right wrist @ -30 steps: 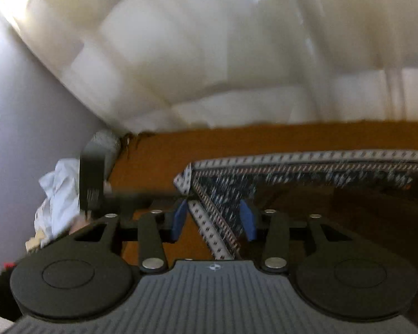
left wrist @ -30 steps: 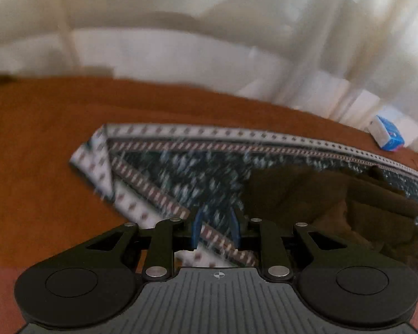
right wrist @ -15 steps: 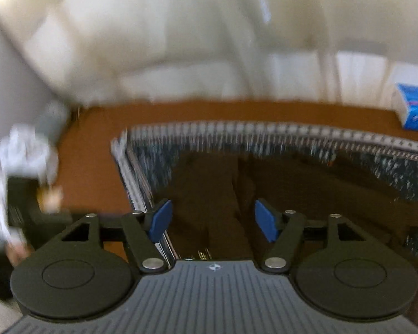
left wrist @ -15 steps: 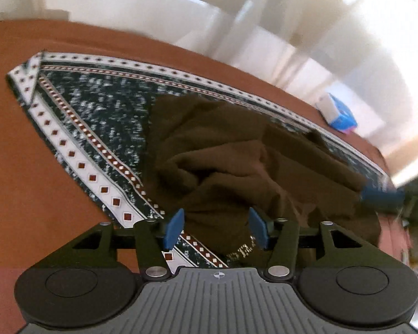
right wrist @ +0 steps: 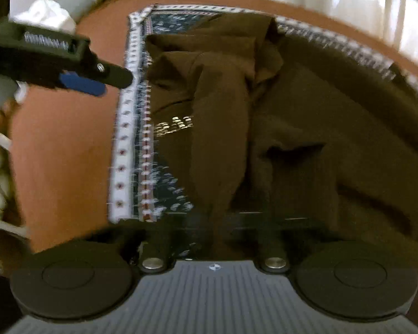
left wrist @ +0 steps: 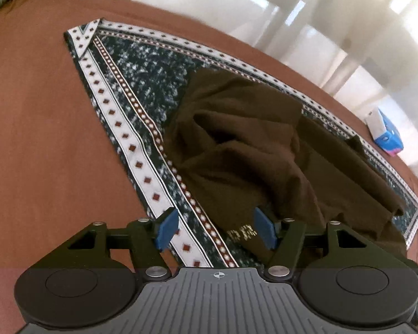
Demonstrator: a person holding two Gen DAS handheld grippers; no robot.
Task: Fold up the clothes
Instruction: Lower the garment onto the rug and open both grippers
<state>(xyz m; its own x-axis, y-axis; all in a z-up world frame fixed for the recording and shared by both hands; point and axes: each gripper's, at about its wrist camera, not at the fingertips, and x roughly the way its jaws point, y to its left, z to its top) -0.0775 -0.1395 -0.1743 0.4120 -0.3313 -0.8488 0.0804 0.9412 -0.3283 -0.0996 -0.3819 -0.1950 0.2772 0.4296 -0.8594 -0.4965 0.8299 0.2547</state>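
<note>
A crumpled brown garment (left wrist: 245, 150) lies on the patterned cloth (left wrist: 131, 128), centre-right of the frame; the left gripper (left wrist: 214, 229) spreads its fingers wide above its near edge; the right gripper's fingers are too blurred to tell.

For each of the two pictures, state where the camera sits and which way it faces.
Left wrist: on the left gripper, facing across the patterned cloth toward the curtains; its open blue pads show.
Right wrist: on the right gripper, low over the brown garment; fingertips lost in dark blur; left gripper visible.
Shared: garment, cloth, orange surface.
</note>
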